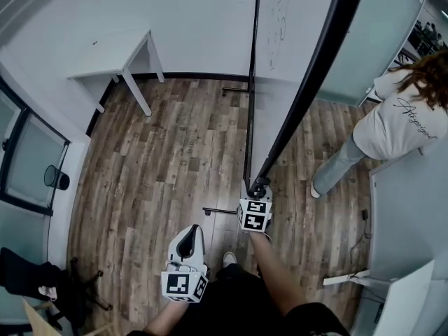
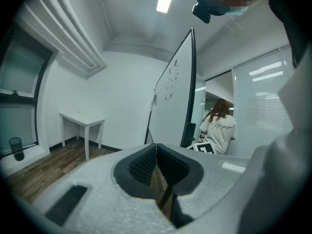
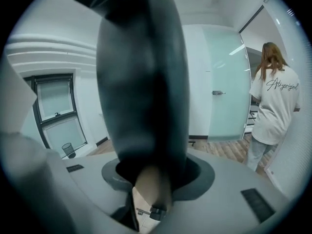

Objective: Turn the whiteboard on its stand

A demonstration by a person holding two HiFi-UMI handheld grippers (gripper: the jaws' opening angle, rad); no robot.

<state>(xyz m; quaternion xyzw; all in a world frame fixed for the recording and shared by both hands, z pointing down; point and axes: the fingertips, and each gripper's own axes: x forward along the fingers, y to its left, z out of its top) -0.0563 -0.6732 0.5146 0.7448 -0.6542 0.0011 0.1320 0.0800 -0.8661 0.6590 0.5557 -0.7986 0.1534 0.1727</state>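
The whiteboard (image 1: 290,54) stands edge-on ahead of me, its black frame (image 1: 308,82) slanting down toward my right gripper (image 1: 260,186). That gripper is closed around the frame's lower end. In the right gripper view the dark frame (image 3: 141,82) fills the gap between the jaws of the right gripper (image 3: 151,179). The stand's thin upright (image 1: 252,82) rises just left of the frame, and a foot bar (image 1: 220,211) lies on the floor. My left gripper (image 1: 186,242) hangs lower left, shut and empty. In the left gripper view its pads (image 2: 148,167) meet, with the whiteboard (image 2: 173,106) beyond.
A person (image 1: 399,124) in a white shirt stands to the right near a frosted glass door (image 3: 224,82). A white table (image 1: 115,54) stands at the far left wall. A dark bin (image 1: 56,178) sits by the window, and a black chair (image 1: 35,278) at the lower left.
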